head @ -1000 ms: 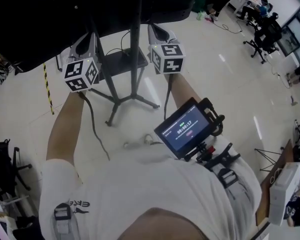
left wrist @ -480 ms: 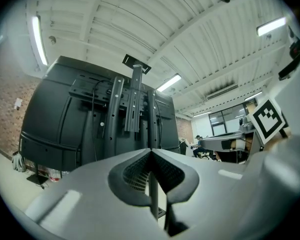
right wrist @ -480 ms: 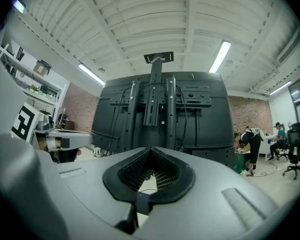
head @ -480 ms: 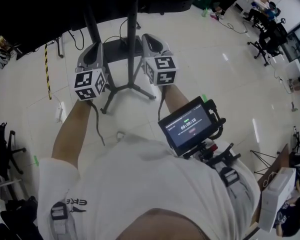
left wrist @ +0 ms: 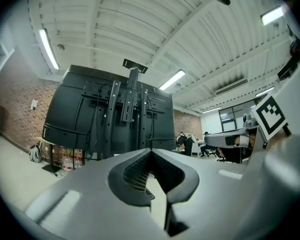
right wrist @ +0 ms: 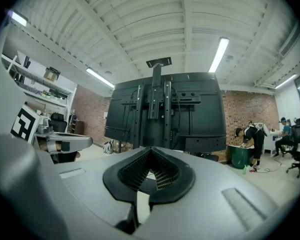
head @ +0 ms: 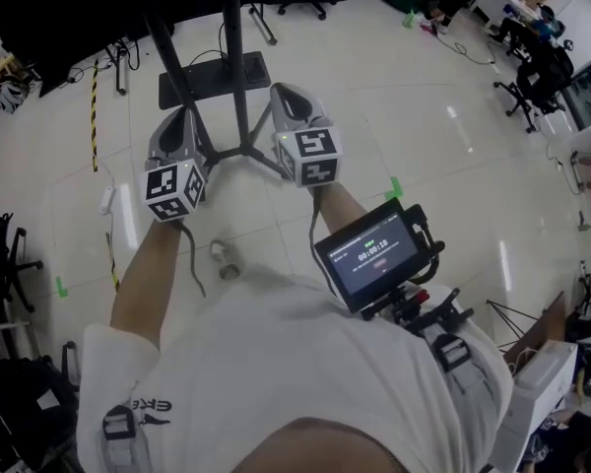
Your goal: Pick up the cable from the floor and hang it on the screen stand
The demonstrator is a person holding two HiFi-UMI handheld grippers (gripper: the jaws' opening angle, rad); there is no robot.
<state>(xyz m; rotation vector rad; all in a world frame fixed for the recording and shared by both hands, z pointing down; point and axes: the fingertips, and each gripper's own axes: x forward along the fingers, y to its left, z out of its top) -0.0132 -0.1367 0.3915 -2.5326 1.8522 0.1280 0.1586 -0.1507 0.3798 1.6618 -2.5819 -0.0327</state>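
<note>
Floor (head: 424, 97) is glossy pale tile. The stand (head: 238, 148) has its legs planted right between and ahead of both claws, with a black plate (head: 212, 77) just past them. The cable (head: 223, 260) lies behind the left claw (head: 184, 116), a white power strip (head: 106, 200) is off to its left, and there's a green tape mark (head: 394, 187) right of the right claw (head: 282, 91).

The person wears a white short-sleeved T-shirt (head: 276, 363) with dark lettering (head: 156, 403) at the lower left of the frame, and black buckled straps (head: 451, 348). A black monitor (head: 369, 257) with a lit timer rides on a chest mount. The left claw (head: 180, 121) and right claw (head: 284, 97) have grey shells, dark ribbed pads (left wrist: 135, 176) and a white cube (head: 172, 187) with black square markers. A dark cable (head: 190, 254) trails from the left one.
</note>
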